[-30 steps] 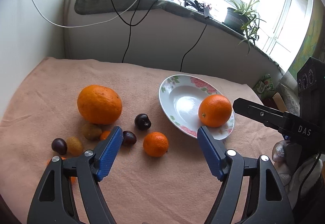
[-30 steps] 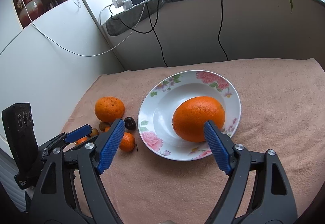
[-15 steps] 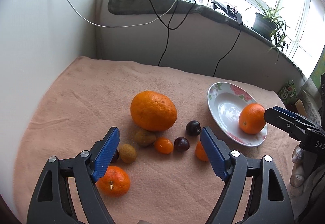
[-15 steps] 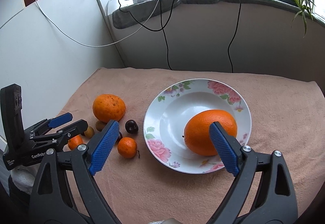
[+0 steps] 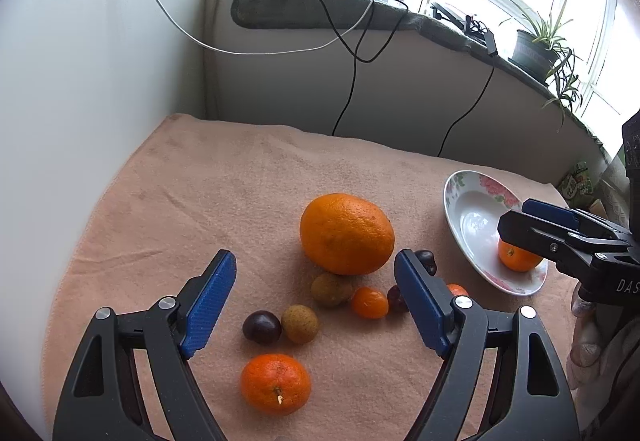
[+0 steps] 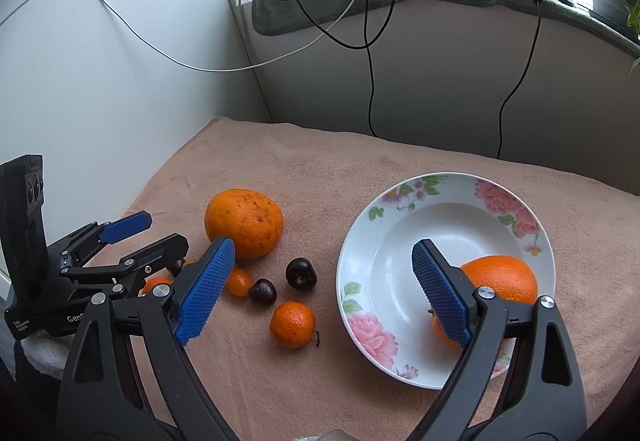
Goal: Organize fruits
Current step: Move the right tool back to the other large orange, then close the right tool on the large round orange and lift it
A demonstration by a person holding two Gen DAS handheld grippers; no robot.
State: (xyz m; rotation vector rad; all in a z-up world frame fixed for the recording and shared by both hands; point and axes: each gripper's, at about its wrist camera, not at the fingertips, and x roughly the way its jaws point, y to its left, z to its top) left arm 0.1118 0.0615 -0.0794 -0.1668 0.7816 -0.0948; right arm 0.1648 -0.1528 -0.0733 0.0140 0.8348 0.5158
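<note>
My left gripper [image 5: 314,257] hangs open over the loose fruit on the peach cloth, just short of a large orange [image 5: 347,233]. Between its fingers lie two small brown fruits [image 5: 331,289], a dark cherry [image 5: 262,327], a tiny orange fruit [image 5: 370,303] and a tangerine [image 5: 276,384]. My right gripper [image 6: 323,245] is open with nothing between its pads. Its right finger stands in front of the orange [image 6: 500,277] that lies in the flowered plate [image 6: 400,209]. Left of the plate are two cherries [image 6: 301,273] and a tangerine [image 6: 292,324].
A white wall closes the left side and a low wall with hanging cables [image 6: 370,81] runs along the back. The left gripper [image 6: 166,231] shows at the left of the right wrist view. A potted plant [image 5: 536,49] stands on the sill.
The left gripper swung left from the plate to the loose fruit. The right gripper's jaws widened off the orange, which stays in the plate, and the gripper shifted left.
</note>
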